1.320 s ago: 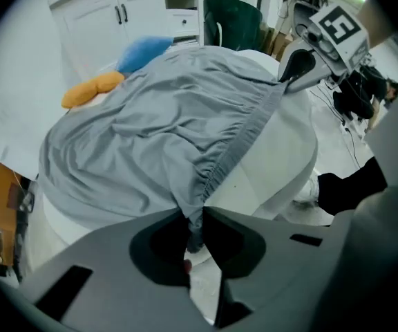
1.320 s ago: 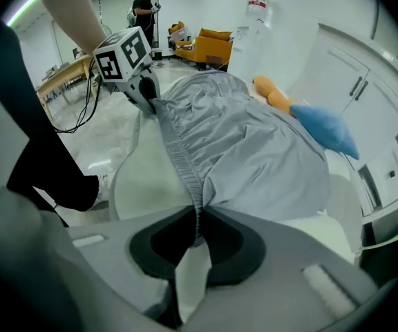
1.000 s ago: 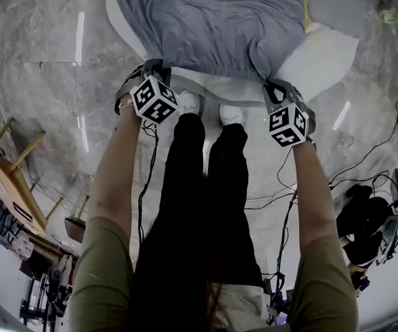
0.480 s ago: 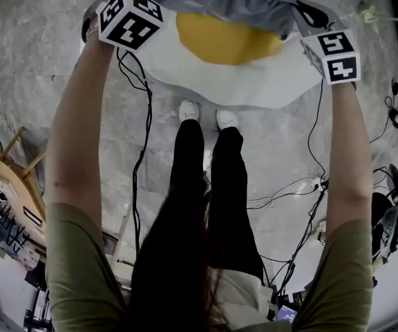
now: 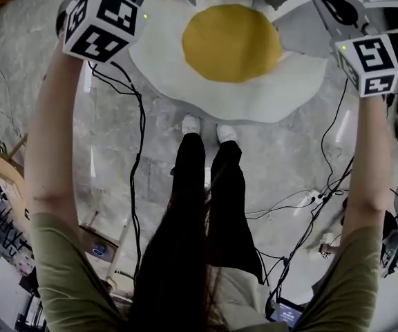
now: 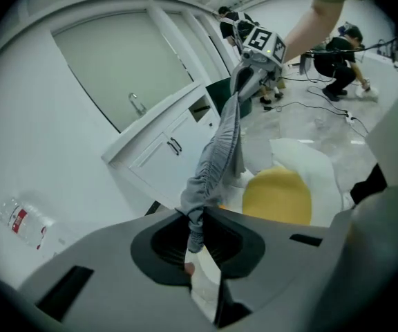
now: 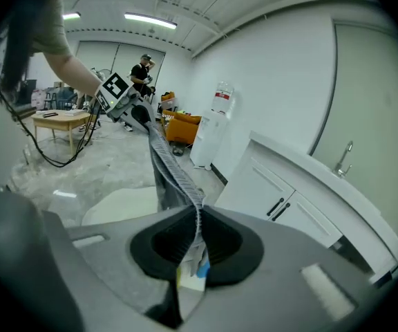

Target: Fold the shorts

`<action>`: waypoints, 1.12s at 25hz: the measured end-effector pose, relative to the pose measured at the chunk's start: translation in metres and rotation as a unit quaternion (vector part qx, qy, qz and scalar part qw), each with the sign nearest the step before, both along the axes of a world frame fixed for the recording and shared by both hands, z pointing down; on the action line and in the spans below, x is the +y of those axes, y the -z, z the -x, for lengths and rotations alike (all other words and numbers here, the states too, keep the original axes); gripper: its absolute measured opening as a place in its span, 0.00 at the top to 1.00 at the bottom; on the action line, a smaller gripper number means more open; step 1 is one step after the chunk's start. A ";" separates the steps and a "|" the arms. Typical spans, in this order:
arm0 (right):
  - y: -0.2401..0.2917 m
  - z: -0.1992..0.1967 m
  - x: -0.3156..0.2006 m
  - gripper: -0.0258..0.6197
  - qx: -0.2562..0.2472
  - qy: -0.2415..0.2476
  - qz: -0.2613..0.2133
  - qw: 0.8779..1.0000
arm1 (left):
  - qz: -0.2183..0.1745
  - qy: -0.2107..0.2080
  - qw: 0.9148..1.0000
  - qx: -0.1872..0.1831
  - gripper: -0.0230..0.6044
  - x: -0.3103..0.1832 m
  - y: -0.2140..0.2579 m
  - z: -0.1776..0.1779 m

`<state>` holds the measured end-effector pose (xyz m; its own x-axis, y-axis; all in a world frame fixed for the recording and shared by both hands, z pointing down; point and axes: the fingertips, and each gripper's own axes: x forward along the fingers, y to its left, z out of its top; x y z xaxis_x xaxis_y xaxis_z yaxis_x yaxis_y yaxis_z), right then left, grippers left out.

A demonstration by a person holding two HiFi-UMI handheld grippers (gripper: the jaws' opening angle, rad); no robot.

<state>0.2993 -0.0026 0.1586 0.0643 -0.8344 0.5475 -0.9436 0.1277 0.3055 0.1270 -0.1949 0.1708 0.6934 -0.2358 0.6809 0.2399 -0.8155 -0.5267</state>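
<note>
The left hand-held gripper [image 6: 197, 214] and right hand-held gripper [image 7: 197, 216] have risen, lifting the grey shorts [image 6: 220, 144] off the egg-shaped rug [image 5: 233, 43]. Each is clenched on 1 waistband end, with the shorts stretched above the rug.

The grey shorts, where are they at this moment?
In both gripper views the shorts stretch through the air between the left gripper and the right gripper, both shut on them, above the egg-shaped mat.
</note>
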 end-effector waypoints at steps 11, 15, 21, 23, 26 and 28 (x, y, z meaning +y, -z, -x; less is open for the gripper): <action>-0.239 0.157 0.182 0.91 -0.124 0.058 0.195 0.971 | 0.151 -0.035 0.971 -0.180 0.89 0.187 -0.245 0.157; -0.310 0.219 0.245 0.91 -0.163 0.067 0.253 0.951 | 0.213 0.004 0.950 -0.227 0.89 0.244 -0.320 0.215; -0.386 0.282 0.289 0.91 -0.191 0.095 0.301 0.929 | 0.231 0.043 0.931 -0.278 0.89 0.283 -0.404 0.273; -0.409 0.287 0.295 0.91 -0.195 0.091 0.310 0.926 | 0.237 0.059 0.926 -0.289 0.89 0.290 -0.425 0.278; -0.434 0.286 0.295 0.91 -0.194 0.083 0.322 0.923 | 0.242 0.077 0.919 -0.301 0.89 0.292 -0.451 0.281; -0.446 0.287 0.293 0.91 -0.186 0.084 0.332 0.921 | 0.241 0.084 0.917 -0.308 0.89 0.291 -0.464 0.281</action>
<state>0.0125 0.2907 0.6050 -0.3298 -0.2892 0.8987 -0.9173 0.3232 -0.2326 -0.1539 0.0957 0.6344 0.1238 0.1268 0.9842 0.2209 -0.9704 0.0973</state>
